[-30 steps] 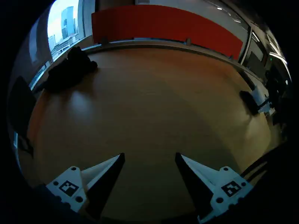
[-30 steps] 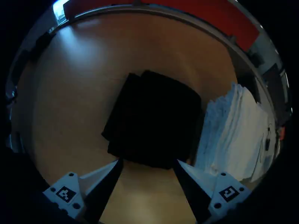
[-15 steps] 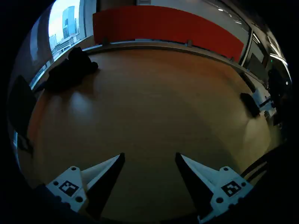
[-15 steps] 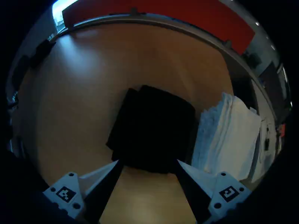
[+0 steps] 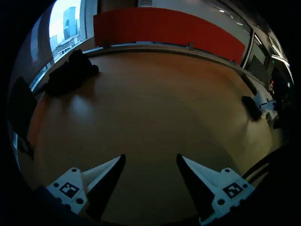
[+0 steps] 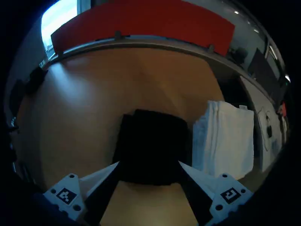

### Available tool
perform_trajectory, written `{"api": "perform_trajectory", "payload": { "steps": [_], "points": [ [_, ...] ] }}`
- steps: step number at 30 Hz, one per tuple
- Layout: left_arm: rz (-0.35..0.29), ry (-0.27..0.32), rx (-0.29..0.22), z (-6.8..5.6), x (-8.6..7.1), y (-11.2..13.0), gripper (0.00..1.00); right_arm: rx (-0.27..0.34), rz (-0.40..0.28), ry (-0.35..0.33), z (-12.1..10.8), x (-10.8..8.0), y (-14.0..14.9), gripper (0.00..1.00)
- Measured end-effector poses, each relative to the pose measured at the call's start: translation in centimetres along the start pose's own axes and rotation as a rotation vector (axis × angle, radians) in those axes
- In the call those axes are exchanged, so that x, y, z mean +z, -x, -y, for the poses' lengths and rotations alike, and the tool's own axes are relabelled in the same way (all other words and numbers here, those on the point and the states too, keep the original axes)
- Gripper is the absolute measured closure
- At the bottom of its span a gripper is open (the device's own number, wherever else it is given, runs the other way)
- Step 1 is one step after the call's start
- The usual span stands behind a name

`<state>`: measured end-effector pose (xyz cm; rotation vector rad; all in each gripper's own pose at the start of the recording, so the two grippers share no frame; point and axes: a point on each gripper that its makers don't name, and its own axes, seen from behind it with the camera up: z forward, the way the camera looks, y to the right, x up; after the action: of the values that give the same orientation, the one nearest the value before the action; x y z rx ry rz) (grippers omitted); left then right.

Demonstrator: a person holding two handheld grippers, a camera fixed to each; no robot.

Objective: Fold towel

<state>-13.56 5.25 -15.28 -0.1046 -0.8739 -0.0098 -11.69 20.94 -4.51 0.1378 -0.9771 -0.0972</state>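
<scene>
In the left gripper view, a dark heap (image 5: pixel 71 71) lies at the far left of the wooden table (image 5: pixel 150 105), below a window (image 5: pixel 64 26); it is too shadowed to identify. The left gripper (image 5: pixel 150 156) hangs over bare wood, its fingers spread wide with nothing between them. A red panel (image 5: pixel 169 30) runs along the table's far edge. At the right edge sits a small dark object (image 5: pixel 251 107), blurred and hard to make out.

In the right gripper view, the right gripper (image 6: pixel 148 164) is also spread wide, empty, low over the table. The black towel (image 6: pixel 152 145) lies folded flat just beyond its fingertips, which cover the near corners. A lower layer juts out along the towel's left side. The towel looks nearly square, so its long axis cannot be told, and its folds are lost in the dark. Just beside it on the right is a stack of white towels (image 6: pixel 225 139), its long side running away from the gripper and its far right edge cut off.
</scene>
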Motion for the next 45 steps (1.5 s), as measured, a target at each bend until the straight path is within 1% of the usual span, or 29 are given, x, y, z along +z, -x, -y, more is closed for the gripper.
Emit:
{"api": "perform_trajectory", "payload": {
  "steps": [5, 8, 12, 17, 22, 25, 29, 32, 38, 41, 45],
  "points": [
    [-0.004, 0.001, 0.000, 0.0, 0.1, -0.3, 0.00, 0.062, -0.099, 0.021, 0.2, -0.5, -1.5, 0.00],
    [-0.007, 0.002, 0.003, -0.1, 0.1, -0.6, 0.00, 0.084, -0.146, 0.035, 0.2, -0.9, -2.3, 0.00],
    [-0.008, 0.004, 0.002, -0.2, 0.2, -0.7, 0.00, 0.101, -0.192, 0.050, 0.2, -1.2, -3.0, 0.00],
    [-0.007, 0.007, -0.004, -0.2, 0.3, -0.7, 0.00, 0.107, -0.232, 0.071, 0.2, -1.4, -3.9, 0.00],
    [-0.010, 0.008, -0.009, -0.2, 0.4, -0.8, 0.00, 0.102, -0.295, 0.083, 0.8, -2.0, -5.6, 0.00],
    [-0.013, 0.008, -0.014, -0.2, 0.5, -0.8, 0.00, 0.098, -0.347, 0.098, 1.2, -2.5, -7.1, 0.00],
    [-0.022, 0.009, -0.025, -0.2, 0.6, -1.0, 0.00, 0.091, -0.433, 0.133, 1.5, -3.3, -9.3, 0.00],
    [-0.033, 0.010, -0.033, -0.3, 0.7, -1.4, 0.00, 0.086, -0.476, 0.154, 1.8, -3.8, -10.2, 0.00],
    [-0.047, 0.014, -0.041, -0.4, 0.9, -1.8, 0.00, 0.066, -0.523, 0.179, 2.5, -4.2, -11.1, 0.00],
    [-0.052, 0.015, -0.041, -0.4, 1.0, -2.0, 0.00, 0.075, -0.551, 0.177, 2.9, -4.5, -11.6, 0.00],
    [-0.060, 0.015, -0.037, -0.4, 1.1, -2.3, 0.00, 0.110, -0.600, 0.171, 3.2, -5.2, -12.4, 0.00]
  ]
}}
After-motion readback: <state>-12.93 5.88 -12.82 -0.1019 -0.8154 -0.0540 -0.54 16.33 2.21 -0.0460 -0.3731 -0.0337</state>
